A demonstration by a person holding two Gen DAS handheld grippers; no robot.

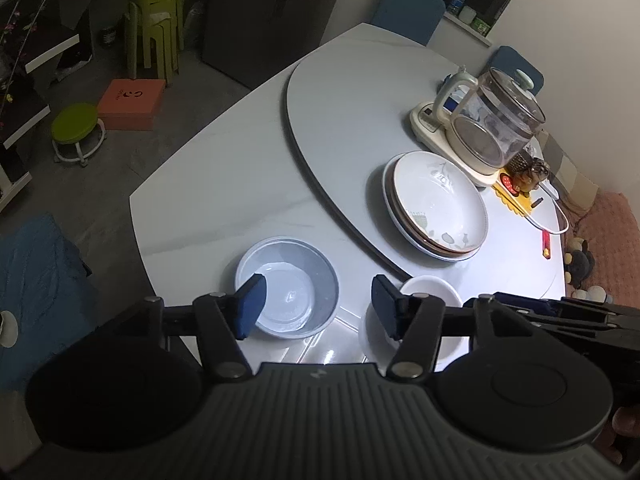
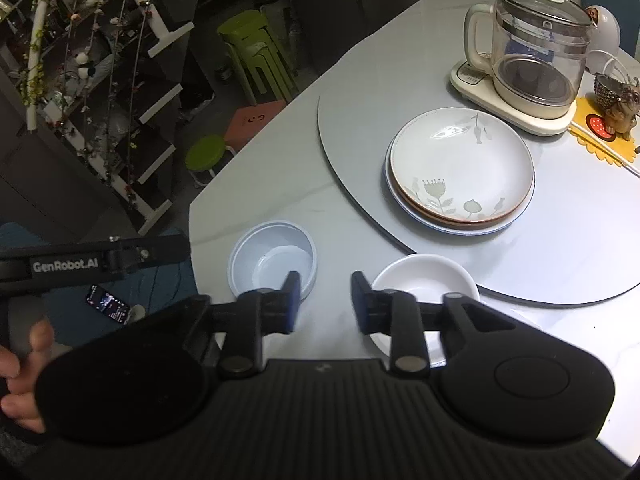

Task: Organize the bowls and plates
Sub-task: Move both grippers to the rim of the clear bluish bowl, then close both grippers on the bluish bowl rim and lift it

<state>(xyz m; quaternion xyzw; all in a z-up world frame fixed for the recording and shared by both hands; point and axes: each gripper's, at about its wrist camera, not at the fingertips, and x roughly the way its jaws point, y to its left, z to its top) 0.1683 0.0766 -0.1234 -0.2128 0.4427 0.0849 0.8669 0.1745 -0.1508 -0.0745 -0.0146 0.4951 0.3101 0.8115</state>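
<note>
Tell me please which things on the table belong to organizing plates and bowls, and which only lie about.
Belong to the job:
- pale blue bowl
- white bowl
- stack of plates on the turntable

Only lying about:
- glass kettle on its base
- toad figurine
- yellow mat

**Two black handheld grippers, blue-padded fingers**

The left gripper (image 1: 318, 306) has a ribbed dark-grey housing with a small pale logo at its front edge, flanked by two round black caps. Black link arms with silver rivets carry two fingers tipped with dark blue pads (image 1: 251, 306). The right gripper (image 2: 324, 302) is the same build: ribbed housing, round caps, riveted links, blue pads (image 2: 291, 300). To the left of that housing, a black bar reads "GenRobot.AI" in white. A bare hand (image 2: 20, 376) shows there; any sleeve is seemingly out of frame.
</note>
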